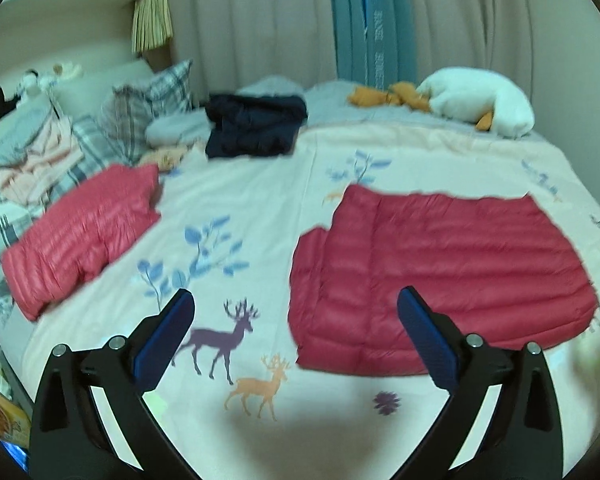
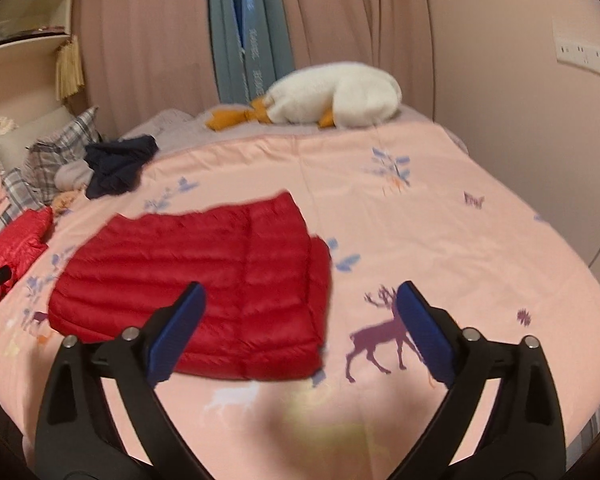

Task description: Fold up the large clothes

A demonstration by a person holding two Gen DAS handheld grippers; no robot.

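Obs: large red quilted down jacket (image 1: 440, 276) lies flat on the pink bed cover with deer and leaf print (image 1: 240, 200), partly folded into a rough rectangle; one narrower layer shows along its side edge. In the right wrist view the same jacket (image 2: 204, 296) sits left of centre, its near hem just ahead of the fingers.

Left gripper (image 1: 296, 336): fingers spread wide, grasping nothing, hovering above the bed cover near the jacket's near-left corner. Right gripper (image 2: 300, 332): fingers likewise released and empty, above the near-right part of the jacket.

Also present: a second red quilted garment, folded (image 1: 80, 236), well apart to the left; a dark navy crumpled garment (image 1: 256, 128) further back; plaid pillows (image 1: 152, 100) at the head end; a white plush goose toy (image 1: 480, 100) at the far side.

Judgement: step in hand looks like the next fold of the flat jacket. Both frames are motion-blurred, so edge detail is uncertain.

Notes for doing it well:
- Pinch both near corners through all layers, not just the slippery top shell.
- Lift evenly, carry the hem toward the far edge, keep both sides level.
- Down filling traps air; press after laying to stop spring-back.
- Avoid catching the bed cover in the fingers.
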